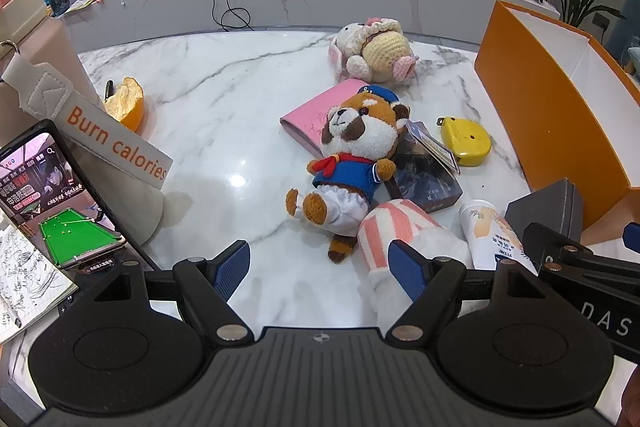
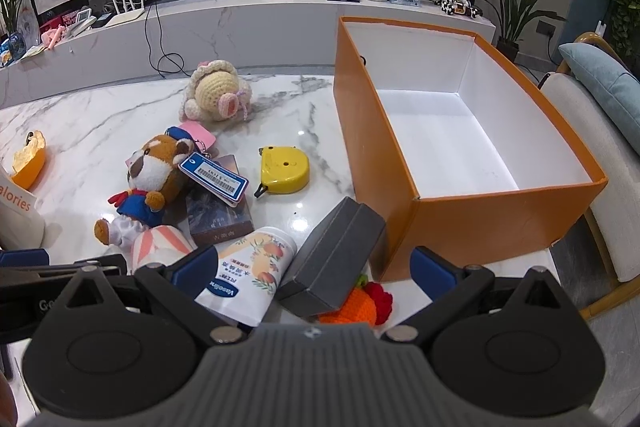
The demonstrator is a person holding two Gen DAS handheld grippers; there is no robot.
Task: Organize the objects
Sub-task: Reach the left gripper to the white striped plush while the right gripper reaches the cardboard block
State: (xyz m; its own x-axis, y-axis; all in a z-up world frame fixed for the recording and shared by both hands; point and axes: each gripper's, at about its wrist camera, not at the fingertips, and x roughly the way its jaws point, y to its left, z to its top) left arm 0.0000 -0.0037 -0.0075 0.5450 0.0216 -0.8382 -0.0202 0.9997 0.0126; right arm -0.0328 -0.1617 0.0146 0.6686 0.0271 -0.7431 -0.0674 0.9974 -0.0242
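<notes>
The box (image 2: 460, 223) was coloured orange outside, white inside; the tape measure (image 2: 285, 171) yellow; the table (image 1: 224, 115) white marble, grey-veined.

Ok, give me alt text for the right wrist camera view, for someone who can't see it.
An open, empty orange box stands on a white marble table, right of scattered items: a sailor plush toy, yellow tape measure, crocheted doll, lotion tube and dark grey case. The right gripper hovers open in front.
</notes>
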